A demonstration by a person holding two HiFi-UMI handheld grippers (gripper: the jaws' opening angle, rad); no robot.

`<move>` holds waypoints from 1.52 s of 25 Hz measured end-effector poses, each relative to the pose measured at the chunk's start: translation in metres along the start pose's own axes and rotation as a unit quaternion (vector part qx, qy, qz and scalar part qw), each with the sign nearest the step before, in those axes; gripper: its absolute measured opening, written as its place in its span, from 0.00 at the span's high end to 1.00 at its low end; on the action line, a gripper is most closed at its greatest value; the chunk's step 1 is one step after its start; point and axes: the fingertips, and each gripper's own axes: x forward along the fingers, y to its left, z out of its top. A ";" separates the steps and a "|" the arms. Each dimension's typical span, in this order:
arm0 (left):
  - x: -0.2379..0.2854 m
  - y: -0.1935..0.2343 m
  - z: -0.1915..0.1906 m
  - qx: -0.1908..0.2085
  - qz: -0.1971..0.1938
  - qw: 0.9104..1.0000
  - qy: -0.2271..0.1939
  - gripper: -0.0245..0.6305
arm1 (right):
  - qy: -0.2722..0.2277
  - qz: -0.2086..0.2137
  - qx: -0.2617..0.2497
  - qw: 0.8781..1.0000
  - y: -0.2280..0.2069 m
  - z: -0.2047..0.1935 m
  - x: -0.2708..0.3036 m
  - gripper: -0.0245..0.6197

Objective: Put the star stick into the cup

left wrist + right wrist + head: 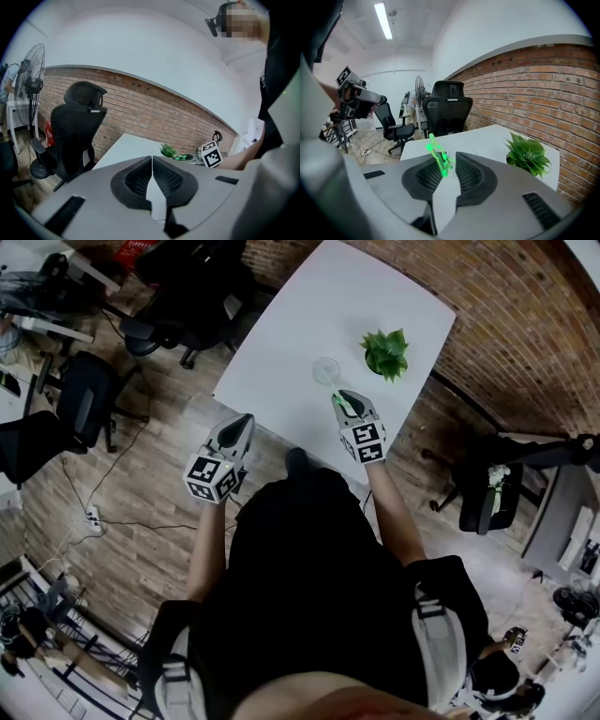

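Observation:
A thin green star stick (438,157) stands slanted between the jaws of my right gripper (449,158). It leans on the left pad, and a gap shows to the right pad, so the jaws are open. In the head view this gripper (343,397) points at a clear cup (326,370) just beyond its tips on the white table (281,352), with the green stick (347,406) at its tip. I cannot tell whether the stick's end is inside the cup. My left gripper (247,418) hovers off the table's near edge, shut and empty (152,157).
A small green potted plant (385,353) stands right of the cup, near the brick wall (525,324). Black office chairs (89,399) stand on the wooden floor to the left, and another chair (448,110) sits behind the table's far end.

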 end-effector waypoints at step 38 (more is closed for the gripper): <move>-0.002 -0.024 0.012 0.013 -0.004 1.000 -0.015 0.93 | 0.010 0.018 -0.002 1.000 0.001 -0.021 -0.026 0.65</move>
